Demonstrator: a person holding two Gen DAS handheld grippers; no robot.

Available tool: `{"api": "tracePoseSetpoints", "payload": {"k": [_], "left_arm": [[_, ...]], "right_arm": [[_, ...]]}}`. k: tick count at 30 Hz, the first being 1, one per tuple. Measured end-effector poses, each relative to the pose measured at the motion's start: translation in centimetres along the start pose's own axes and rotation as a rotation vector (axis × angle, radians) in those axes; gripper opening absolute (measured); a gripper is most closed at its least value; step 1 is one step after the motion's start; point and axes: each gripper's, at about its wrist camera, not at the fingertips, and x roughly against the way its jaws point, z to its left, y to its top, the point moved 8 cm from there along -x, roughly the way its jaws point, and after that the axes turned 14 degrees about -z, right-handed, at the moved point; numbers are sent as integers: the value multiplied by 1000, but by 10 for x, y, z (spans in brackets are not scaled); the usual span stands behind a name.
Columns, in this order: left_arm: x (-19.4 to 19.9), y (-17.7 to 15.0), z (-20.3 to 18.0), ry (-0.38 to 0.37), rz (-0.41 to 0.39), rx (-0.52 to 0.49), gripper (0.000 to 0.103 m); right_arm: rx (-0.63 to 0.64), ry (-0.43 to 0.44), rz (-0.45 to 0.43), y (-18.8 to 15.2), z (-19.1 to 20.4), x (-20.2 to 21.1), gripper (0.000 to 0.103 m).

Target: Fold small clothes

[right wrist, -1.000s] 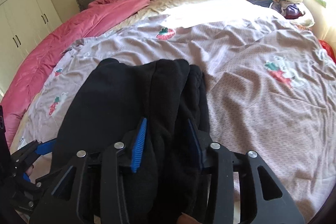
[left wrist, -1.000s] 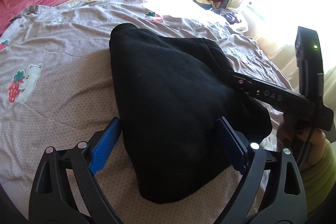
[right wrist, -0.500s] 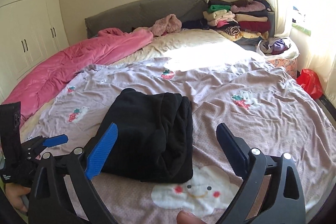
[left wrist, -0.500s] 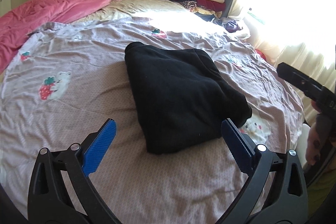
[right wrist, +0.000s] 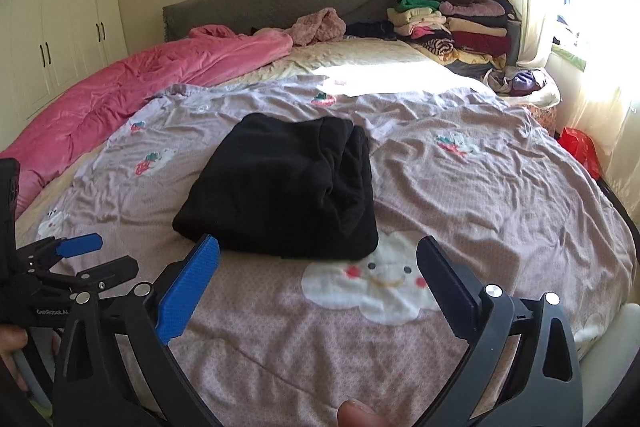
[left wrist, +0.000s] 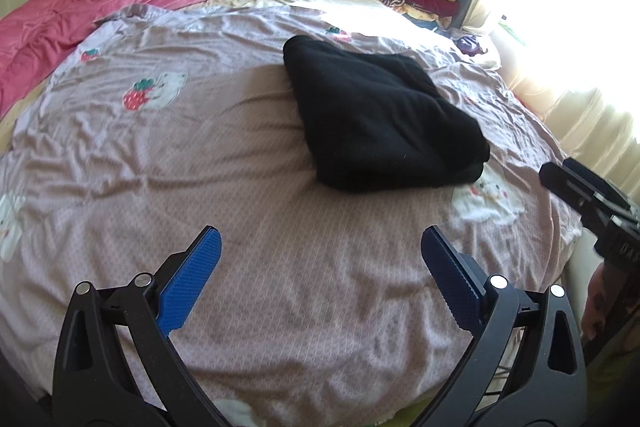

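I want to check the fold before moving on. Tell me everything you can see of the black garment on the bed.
The black garment is a soft, fleecy-looking piece folded into a thick, roughly rectangular bundle. Its stacked layers and rounded fold edges show along the right side in the right wrist view; the top is fairly smooth. It lies flat on the mauve printed bedsheet, its near corner overlapping a white cloud print. Nothing else touches it: both grippers are open and short of it.

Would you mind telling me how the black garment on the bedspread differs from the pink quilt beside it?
The black garment is folded into a compact bundle; the pink quilt lies rumpled and spread out. The garment sits mid-bed on the bedspread; the quilt runs along the bed's left edge up to the headboard. The quilt is far larger. Both lie untouched.
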Motion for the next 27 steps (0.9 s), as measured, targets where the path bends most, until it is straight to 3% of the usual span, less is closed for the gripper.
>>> {"api": "tracePoseSetpoints", "payload": {"k": [4,27], "left_arm": [[-1,-6,2,13,16,0,94],[7,-4,9,58,2,-4,94]], "right_arm": [[-14,2,48,-17,5,-6,99],[-22,-6,37,-14,1,1,99]]}}
